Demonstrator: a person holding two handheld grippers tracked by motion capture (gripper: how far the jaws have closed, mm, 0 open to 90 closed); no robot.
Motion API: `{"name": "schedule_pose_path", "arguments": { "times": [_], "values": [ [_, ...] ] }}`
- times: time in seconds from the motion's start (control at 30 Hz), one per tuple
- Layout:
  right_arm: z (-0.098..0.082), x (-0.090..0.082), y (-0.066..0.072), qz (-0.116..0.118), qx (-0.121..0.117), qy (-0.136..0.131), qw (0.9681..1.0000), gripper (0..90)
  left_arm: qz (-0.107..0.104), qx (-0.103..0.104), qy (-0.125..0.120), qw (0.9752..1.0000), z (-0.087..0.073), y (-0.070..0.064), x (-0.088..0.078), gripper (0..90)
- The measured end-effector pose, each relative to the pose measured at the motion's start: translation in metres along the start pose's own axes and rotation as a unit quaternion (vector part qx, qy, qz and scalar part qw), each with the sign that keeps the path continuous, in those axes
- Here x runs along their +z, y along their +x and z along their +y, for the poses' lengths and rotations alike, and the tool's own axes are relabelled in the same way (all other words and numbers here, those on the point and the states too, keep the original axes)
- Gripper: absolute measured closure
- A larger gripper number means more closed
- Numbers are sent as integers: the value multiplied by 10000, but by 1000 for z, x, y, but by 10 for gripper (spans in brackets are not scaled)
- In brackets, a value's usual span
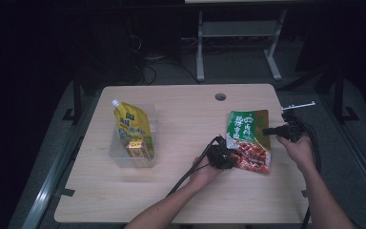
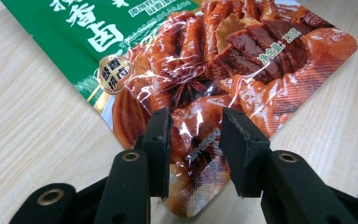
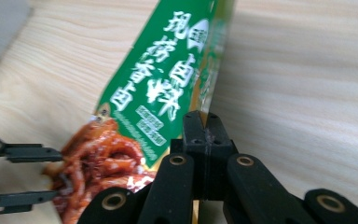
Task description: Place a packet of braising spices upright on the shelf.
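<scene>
holding the green sauce packet (image 1: 248, 141) by its right edge, the right gripper (image 1: 269, 130) has its jaws pressed together on the foil seam, seen plainly in the right gripper view (image 3: 204, 135). that side of the packet (image 3: 168, 93) is raised off the bench (image 1: 186, 119). the left gripper (image 2: 195, 140) stands at the packet's lower left corner; its jaws straddle the corner (image 2: 200, 154) with daylight at both pads, so no grip is made there. the packet lies on the right half of the bench, well apart from the clear bin (image 1: 148, 114) holding the yellow spout pouch (image 1: 132, 129) on the left.

assessment: pickup is partly done, with one edge secured and lifted. outstanding, by judgement: the left gripper to either clamp or withdraw, the packet to come fully clear, and likely transfer toward the bin. nothing is yet placed.
</scene>
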State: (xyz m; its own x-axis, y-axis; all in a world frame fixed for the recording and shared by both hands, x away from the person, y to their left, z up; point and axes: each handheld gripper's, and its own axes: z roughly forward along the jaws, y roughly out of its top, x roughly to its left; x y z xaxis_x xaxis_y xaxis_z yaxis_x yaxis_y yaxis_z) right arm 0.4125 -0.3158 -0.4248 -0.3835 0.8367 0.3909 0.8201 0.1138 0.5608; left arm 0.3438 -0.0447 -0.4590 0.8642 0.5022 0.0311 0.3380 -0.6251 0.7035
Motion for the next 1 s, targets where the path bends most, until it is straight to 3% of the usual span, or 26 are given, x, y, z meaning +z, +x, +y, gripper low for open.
{"name": "schedule_pose_path", "arguments": {
  "times": [0.33,0.53,1.0],
  "values": [
    [6,-22,30,39,-364,-239,9990,900,8,59,-79,10000,-4,2,-16,597],
    [11,-31,47,70,-551,-363,9978,900,16,-26,-135,9999,-9,5,-23,590],
    [25,-49,90,179,-1048,-586,9926,900,36,-33,-222,9997,-17,5,-38,551]
  ]
}}
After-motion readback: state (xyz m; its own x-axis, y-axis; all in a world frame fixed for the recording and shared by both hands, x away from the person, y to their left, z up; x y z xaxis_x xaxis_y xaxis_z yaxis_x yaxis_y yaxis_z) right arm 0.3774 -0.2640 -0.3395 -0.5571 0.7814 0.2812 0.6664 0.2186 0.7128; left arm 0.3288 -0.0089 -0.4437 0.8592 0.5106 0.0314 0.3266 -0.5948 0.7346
